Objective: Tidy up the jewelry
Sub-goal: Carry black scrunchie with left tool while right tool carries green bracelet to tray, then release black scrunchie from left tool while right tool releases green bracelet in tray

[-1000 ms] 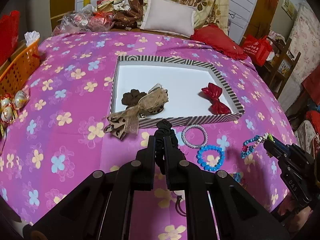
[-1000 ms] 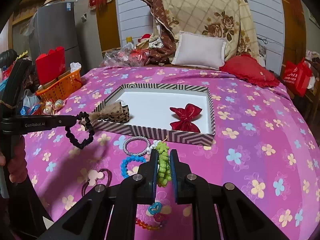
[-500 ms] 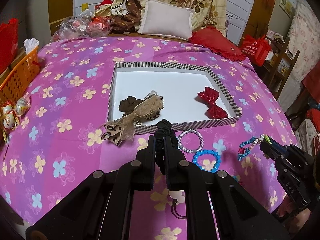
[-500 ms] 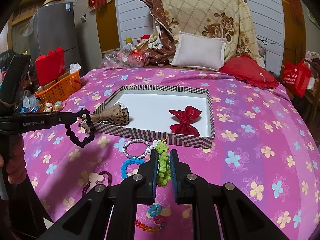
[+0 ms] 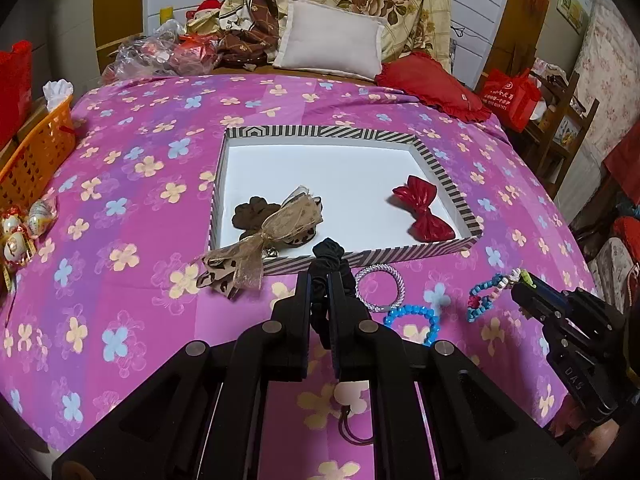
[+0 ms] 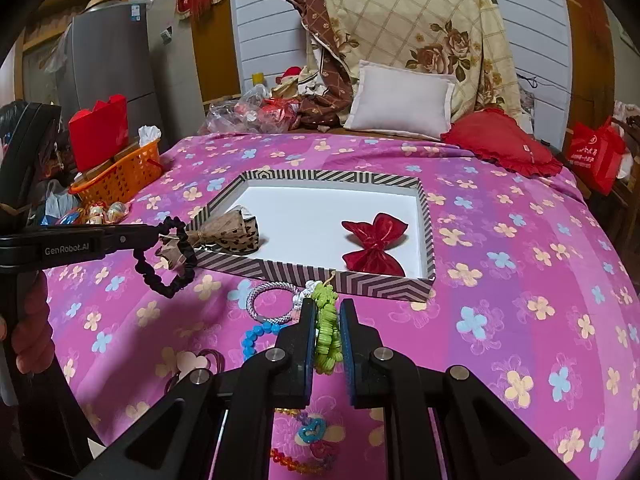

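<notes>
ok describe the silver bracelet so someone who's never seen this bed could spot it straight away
On the pink flowered bedspread, find the striped tray in the middle. Just outside its near wall lies the silver bracelet, flat on the cloth. It is a plain pale woven ring, unlike the bright blue bead bracelet beside it.

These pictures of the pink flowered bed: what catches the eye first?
A striped shallow box with a white floor sits mid-bed, holding a shiny red bow. In front, the left claw pinches a black fabric scrunchie, the right claw a green beaded bracelet.
</notes>
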### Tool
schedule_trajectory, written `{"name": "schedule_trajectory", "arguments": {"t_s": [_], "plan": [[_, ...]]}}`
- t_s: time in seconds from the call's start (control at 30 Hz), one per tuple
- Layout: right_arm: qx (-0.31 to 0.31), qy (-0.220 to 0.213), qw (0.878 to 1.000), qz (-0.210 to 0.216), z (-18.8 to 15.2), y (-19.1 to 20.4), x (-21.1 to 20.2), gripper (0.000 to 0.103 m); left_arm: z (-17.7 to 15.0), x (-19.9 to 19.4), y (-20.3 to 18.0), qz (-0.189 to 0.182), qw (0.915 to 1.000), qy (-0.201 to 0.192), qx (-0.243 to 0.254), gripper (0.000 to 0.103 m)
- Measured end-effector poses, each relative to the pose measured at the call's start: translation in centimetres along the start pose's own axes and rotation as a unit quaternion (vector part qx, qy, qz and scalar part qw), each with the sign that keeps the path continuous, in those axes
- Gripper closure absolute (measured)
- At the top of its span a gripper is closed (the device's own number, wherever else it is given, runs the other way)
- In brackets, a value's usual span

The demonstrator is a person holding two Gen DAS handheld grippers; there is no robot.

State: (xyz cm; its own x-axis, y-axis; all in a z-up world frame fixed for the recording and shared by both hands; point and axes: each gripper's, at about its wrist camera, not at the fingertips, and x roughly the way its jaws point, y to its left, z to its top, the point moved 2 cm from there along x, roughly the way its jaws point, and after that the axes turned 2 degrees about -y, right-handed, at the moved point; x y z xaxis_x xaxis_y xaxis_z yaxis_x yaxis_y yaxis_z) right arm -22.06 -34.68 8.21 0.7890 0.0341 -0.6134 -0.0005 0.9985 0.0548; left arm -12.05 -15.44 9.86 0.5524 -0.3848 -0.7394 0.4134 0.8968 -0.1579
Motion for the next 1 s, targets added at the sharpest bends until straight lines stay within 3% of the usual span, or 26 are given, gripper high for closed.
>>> {"name": "schedule_trajectory", "arguments": {"t_s": [0.43,1.0], "plan": [[0.002,0.005,1.0,0.007,1.3,0.0,1.8,0.092,2.0,2.0,-0.6,-0.006,0.9999,0.008,0.001,0.096],[0.007,0.012,1.0,0.022,6.4,-0.4,7.8,0.092,5.9,6.7,-0.3,0.004,0.9998,0.02,-0.004,0.096]]}}
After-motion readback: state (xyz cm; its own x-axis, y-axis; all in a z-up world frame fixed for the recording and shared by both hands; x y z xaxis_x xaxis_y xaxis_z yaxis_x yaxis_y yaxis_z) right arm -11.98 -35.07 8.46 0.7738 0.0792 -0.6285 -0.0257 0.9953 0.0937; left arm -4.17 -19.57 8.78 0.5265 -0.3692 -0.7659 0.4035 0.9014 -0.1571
